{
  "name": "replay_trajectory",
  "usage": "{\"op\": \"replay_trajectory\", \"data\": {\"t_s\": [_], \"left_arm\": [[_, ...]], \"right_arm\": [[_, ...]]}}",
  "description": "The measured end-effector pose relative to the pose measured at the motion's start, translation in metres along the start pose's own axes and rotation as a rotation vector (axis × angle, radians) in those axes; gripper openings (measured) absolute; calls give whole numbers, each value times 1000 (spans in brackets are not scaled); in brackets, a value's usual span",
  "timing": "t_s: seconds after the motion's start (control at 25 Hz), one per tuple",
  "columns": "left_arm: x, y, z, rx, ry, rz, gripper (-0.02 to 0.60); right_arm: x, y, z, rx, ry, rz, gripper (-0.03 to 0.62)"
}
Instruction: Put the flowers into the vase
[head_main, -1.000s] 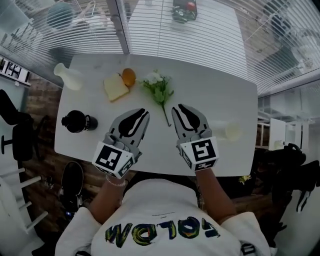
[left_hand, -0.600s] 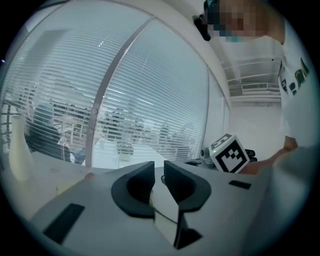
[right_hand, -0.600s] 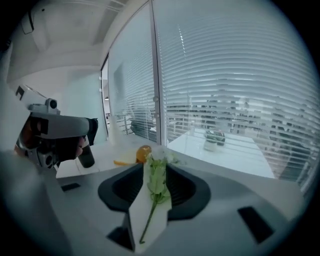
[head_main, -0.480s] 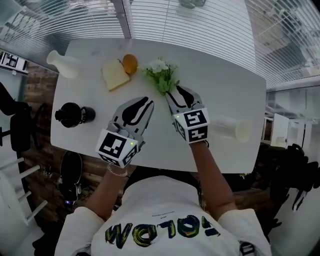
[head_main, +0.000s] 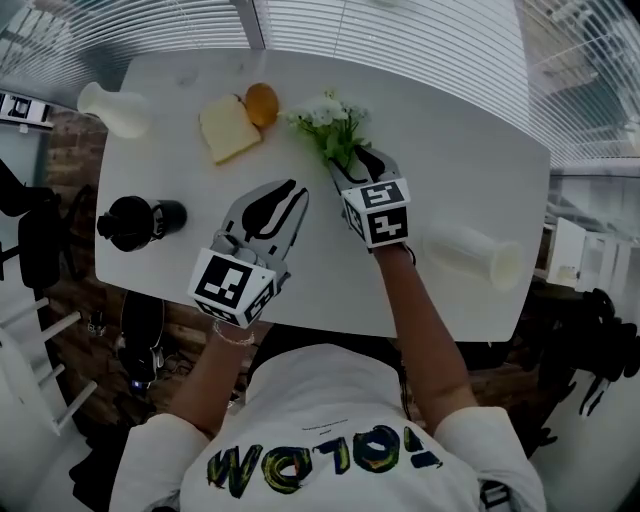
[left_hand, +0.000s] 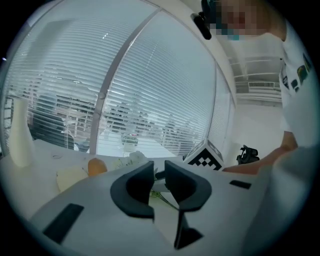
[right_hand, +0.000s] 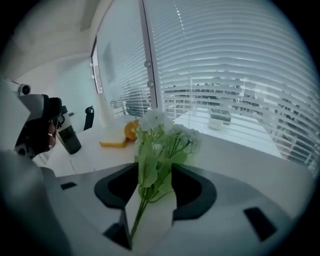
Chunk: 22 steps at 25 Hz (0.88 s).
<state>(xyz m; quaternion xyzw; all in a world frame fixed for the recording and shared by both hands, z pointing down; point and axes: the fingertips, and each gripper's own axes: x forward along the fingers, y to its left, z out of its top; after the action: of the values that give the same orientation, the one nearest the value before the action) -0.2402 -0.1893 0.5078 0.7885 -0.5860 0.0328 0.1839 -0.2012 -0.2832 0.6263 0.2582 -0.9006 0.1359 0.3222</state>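
Right tool (head_main: 355, 165) reached flowers (head_main: 330, 118), jaws just widened astride stems (no pinch yet); left tool (head_main: 283, 195) also just widened slightly, empty.

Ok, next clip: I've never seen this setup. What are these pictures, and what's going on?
No robot here: a person holds a two-jaw gripper in each hand. One picture looks down from a head camera; the other two come from cameras riding on each gripper. On the white table are flowers, bread, an orange, a black bottle and a vase. The right gripper, whose jaws have just been opening wide, straddles the flower stems without squeezing them. The left gripper, whose jaws are slightly apart and have just been opening, holds nothing.
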Motion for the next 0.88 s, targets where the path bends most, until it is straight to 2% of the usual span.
{"op": "replay_trajectory", "data": {"t_s": [0.2, 0.4, 0.64, 0.88], "left_arm": [[3, 3, -11, -15, 21, 2, 80], [6, 4, -19, -23, 34, 2, 83], [1, 3, -24, -26, 42, 15, 83], [-3, -1, -20, -17, 35, 22, 88]], "right_arm": [[13, -5, -10, 12, 32, -1, 207], [22, -6, -19, 11, 61, 9, 172], [17, -4, -17, -6, 55, 13, 78], [0, -9, -11, -5, 23, -14, 47]]}}
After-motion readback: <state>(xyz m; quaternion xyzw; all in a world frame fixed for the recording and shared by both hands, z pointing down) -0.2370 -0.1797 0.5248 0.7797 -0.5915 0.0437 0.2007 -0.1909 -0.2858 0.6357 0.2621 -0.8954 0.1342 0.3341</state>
